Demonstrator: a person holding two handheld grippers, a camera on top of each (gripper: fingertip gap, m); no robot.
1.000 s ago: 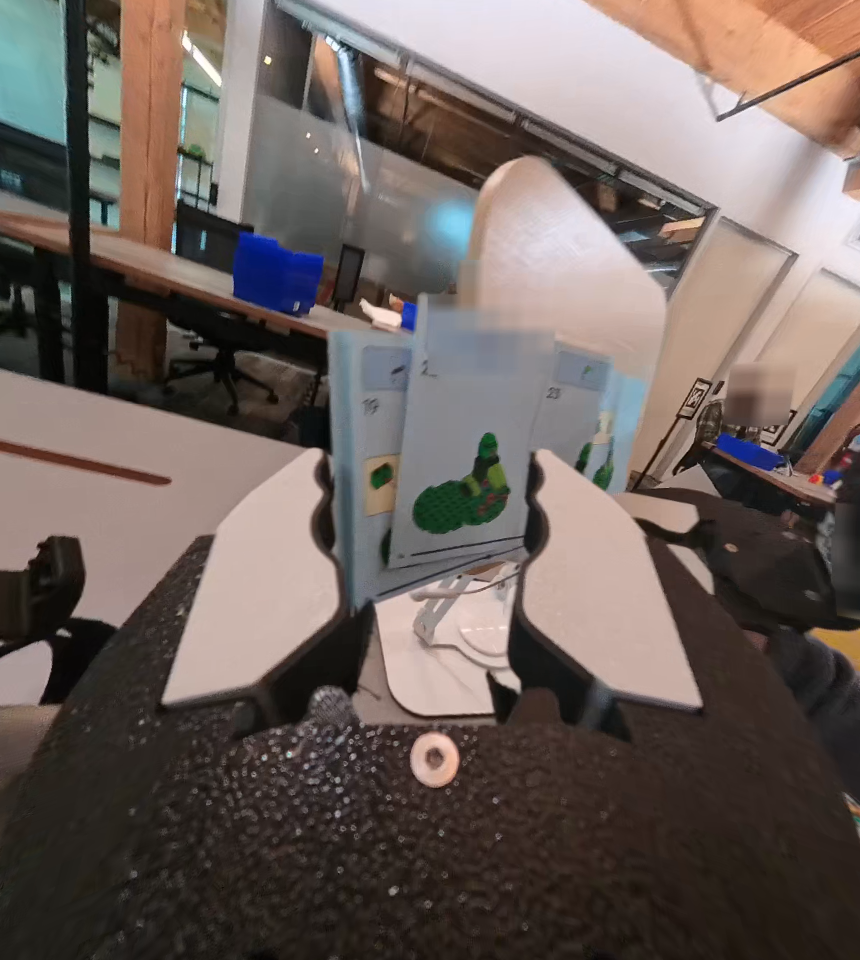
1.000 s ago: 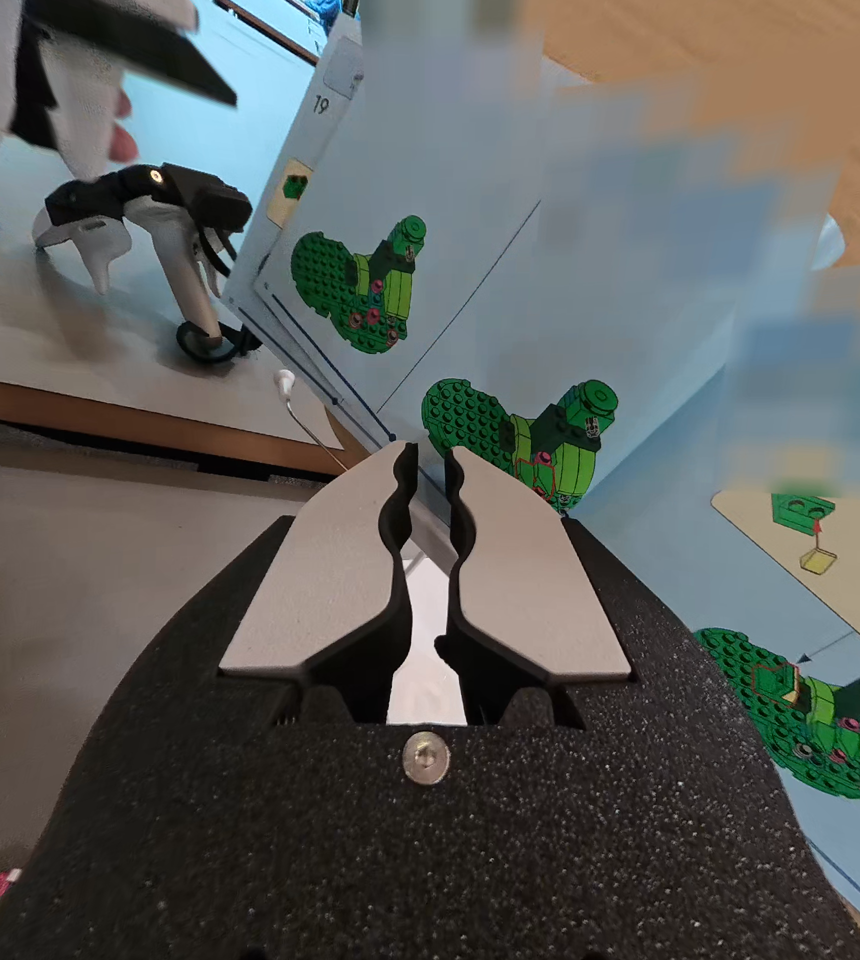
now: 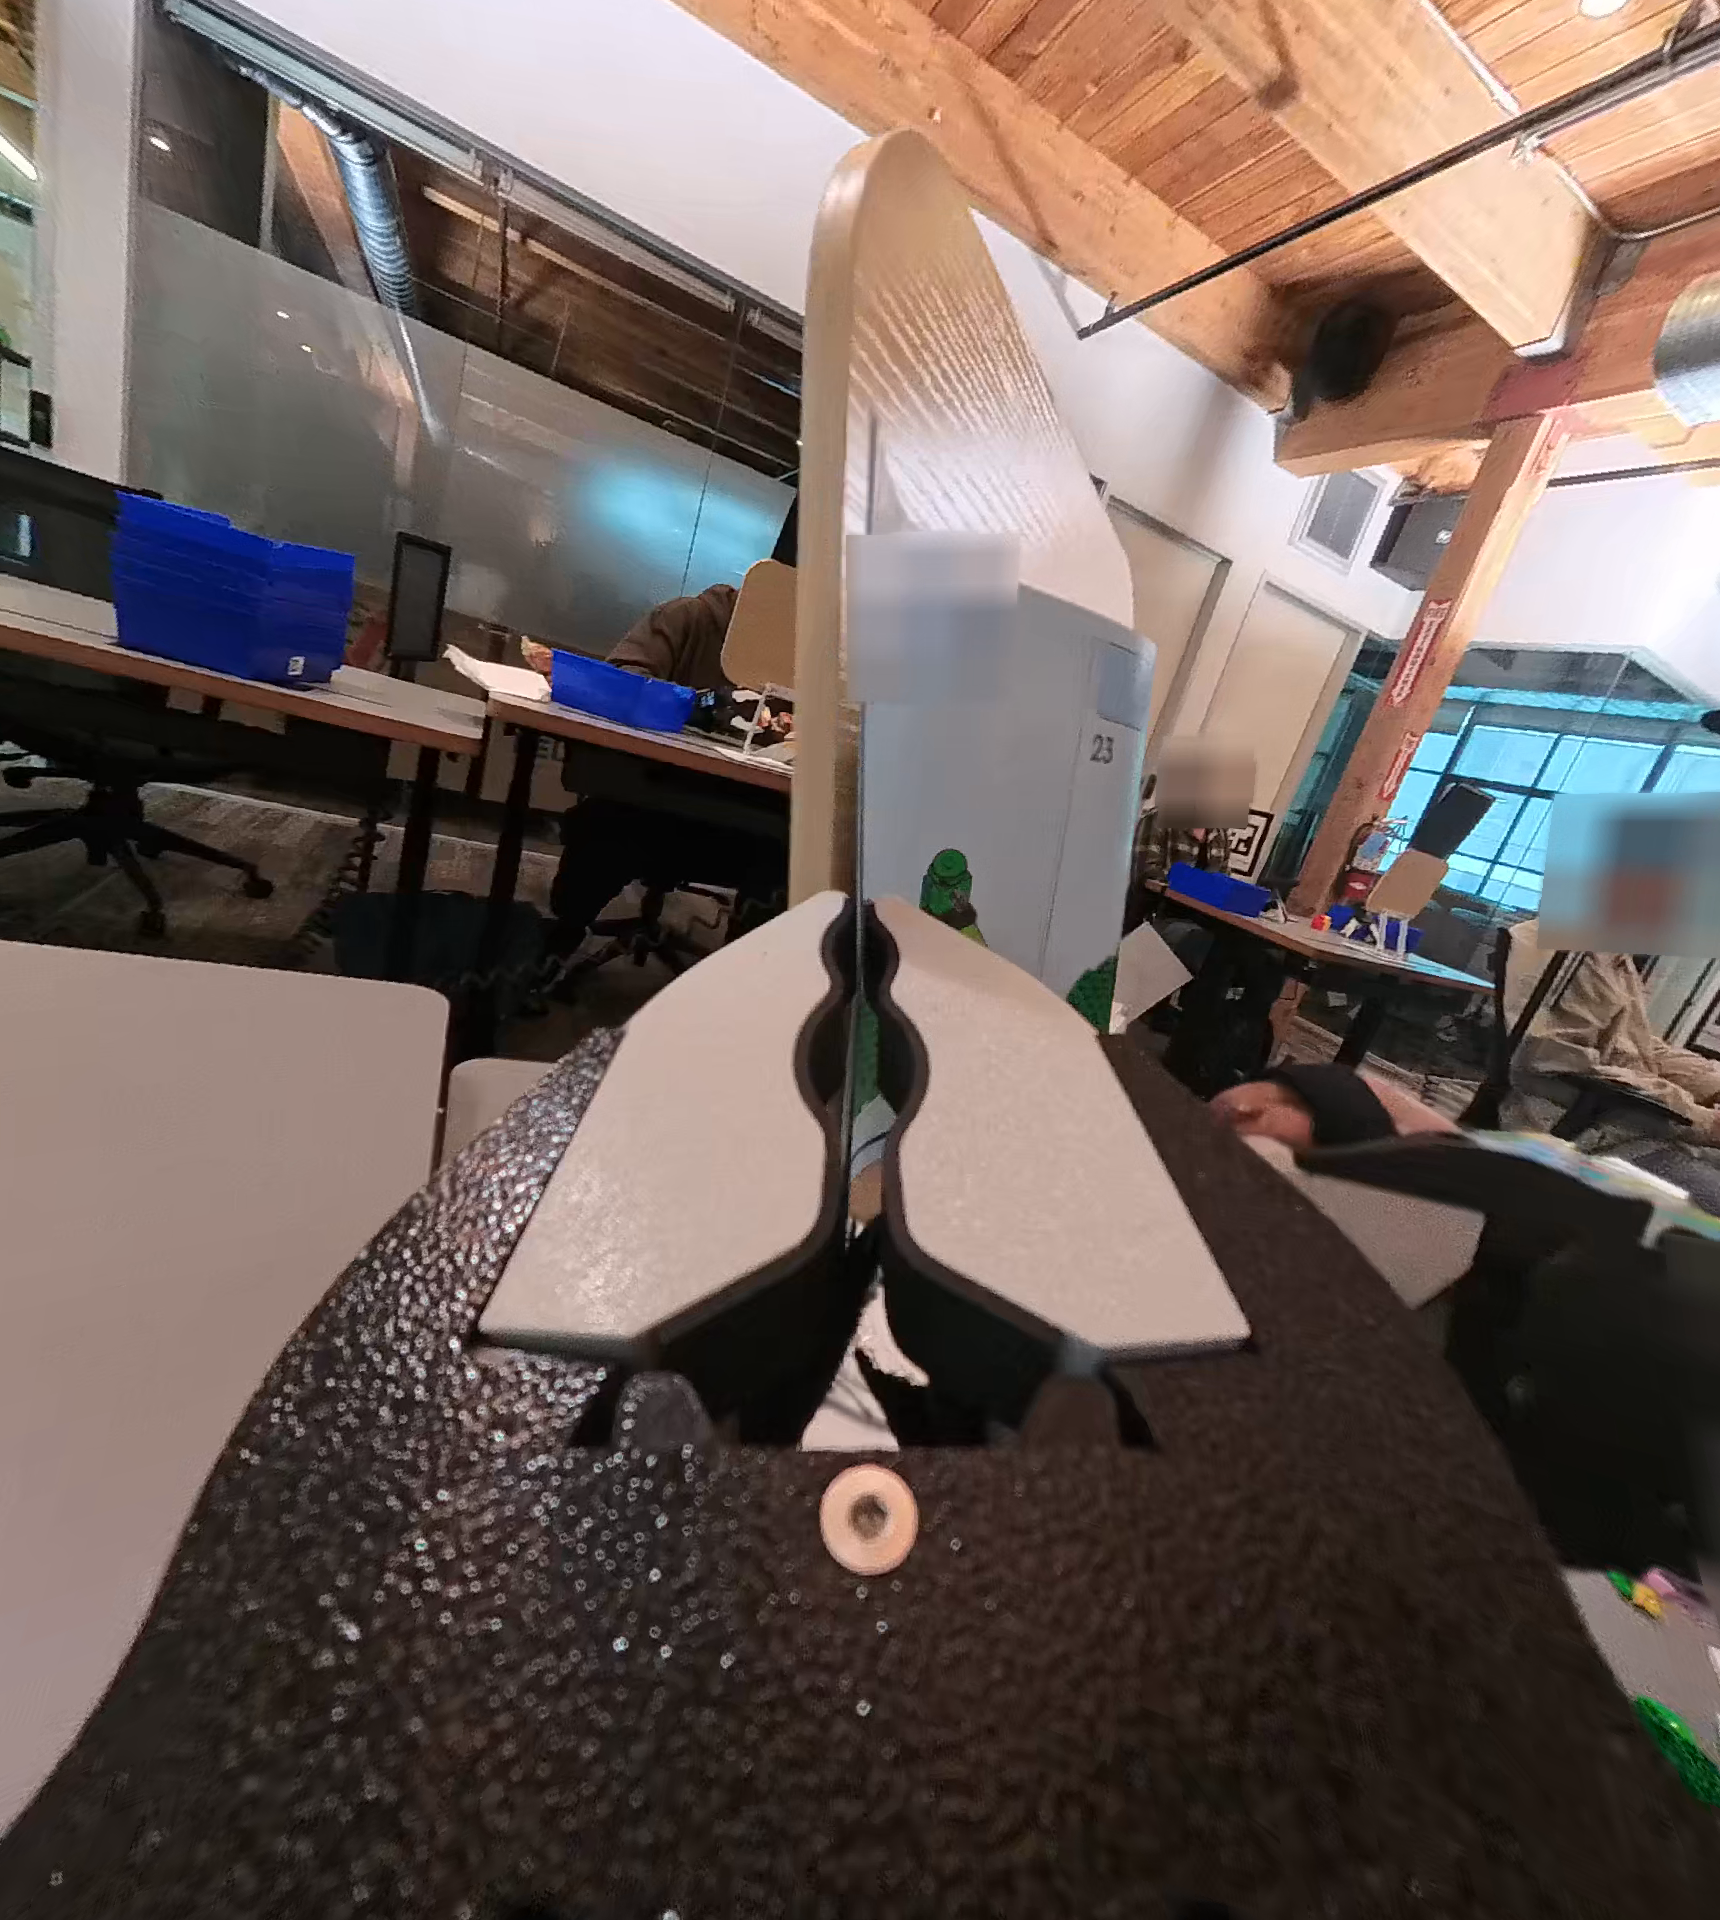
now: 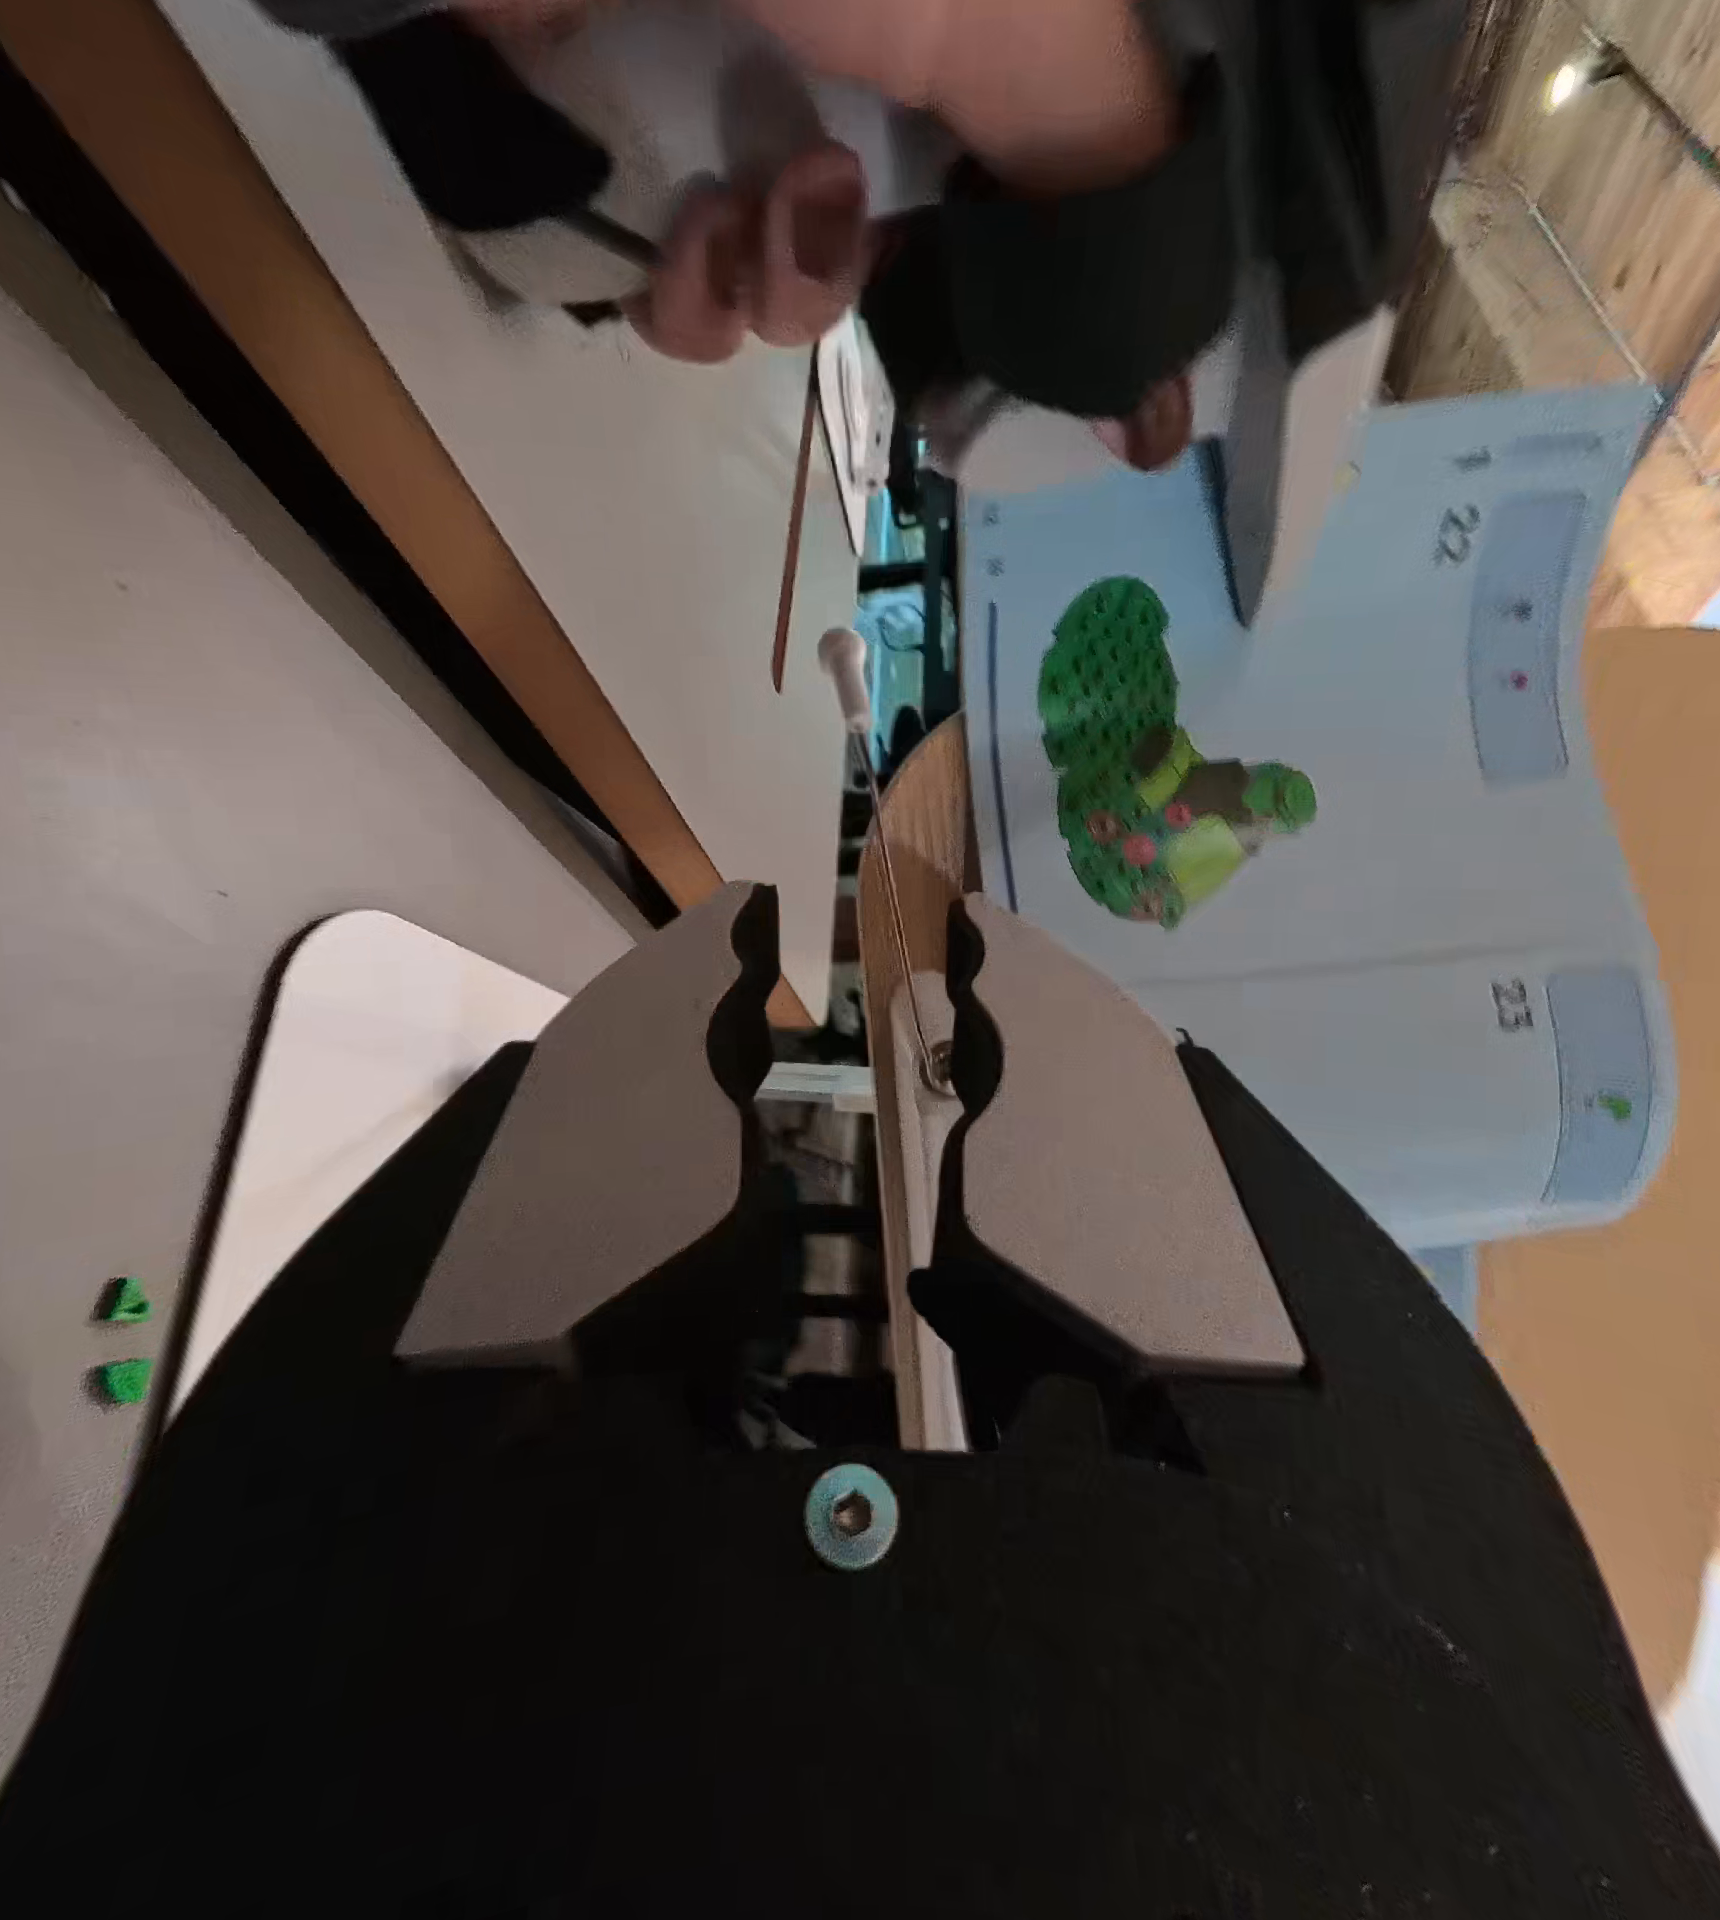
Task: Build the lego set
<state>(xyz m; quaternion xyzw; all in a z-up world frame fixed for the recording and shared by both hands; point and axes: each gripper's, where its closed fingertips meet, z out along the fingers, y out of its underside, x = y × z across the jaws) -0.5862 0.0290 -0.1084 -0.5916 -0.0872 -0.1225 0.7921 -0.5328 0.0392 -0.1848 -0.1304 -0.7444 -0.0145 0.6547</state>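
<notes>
Since the earlier frame the left claw (image 3: pixel 861 971) has shut on a booklet (image 4: pixel 1303 831) page (turning it, likely), propped on the counter stand (image 3: pixel 897 416); right claw (image 4: pixel 861 951) gapes empty.

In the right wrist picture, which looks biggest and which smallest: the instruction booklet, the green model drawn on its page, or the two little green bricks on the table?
1. Instruction booklet, largest.
2. Drawn green model.
3. Two green bricks, smallest; the pair look alike in size.

This is apparent size only, since distance to the camera differs.
</notes>
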